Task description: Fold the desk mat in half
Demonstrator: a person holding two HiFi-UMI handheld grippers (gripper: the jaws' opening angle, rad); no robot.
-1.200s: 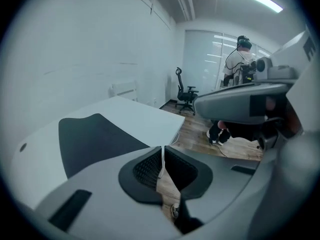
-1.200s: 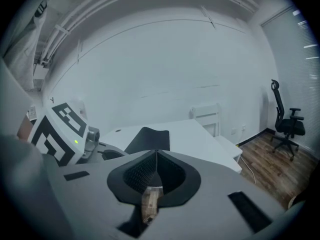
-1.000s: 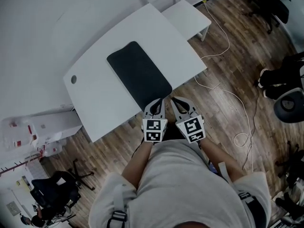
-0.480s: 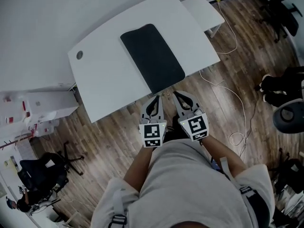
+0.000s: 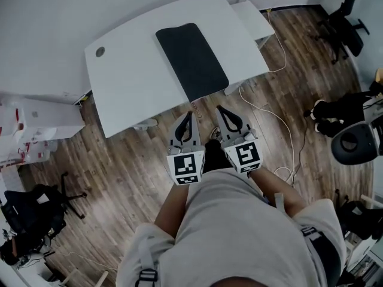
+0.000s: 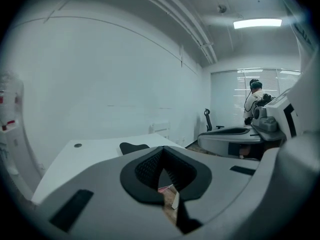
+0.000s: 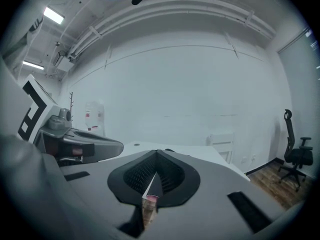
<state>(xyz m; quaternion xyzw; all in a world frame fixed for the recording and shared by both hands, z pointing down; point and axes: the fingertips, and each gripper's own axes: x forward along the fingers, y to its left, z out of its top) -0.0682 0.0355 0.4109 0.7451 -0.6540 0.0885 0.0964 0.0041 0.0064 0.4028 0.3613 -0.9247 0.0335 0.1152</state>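
Note:
The dark desk mat lies flat and unfolded on the white desk, its long side running away from me. Both grippers hang side by side over the wooden floor, short of the desk's near edge. My left gripper is shut with nothing in it. The right gripper is also shut and empty. In the left gripper view the gripper points at the desk, where the mat shows as a dark patch. In the right gripper view the gripper shows its tips pressed together.
A small white side table stands at the desk's far right corner. A white cable trails over the floor to my right. Office chairs stand on the right, another at lower left. White boxes sit left.
The grippers' tips were at the mat's near end a second ago; now they are back over the floor, apart from the desk. Both jaws stayed shut.

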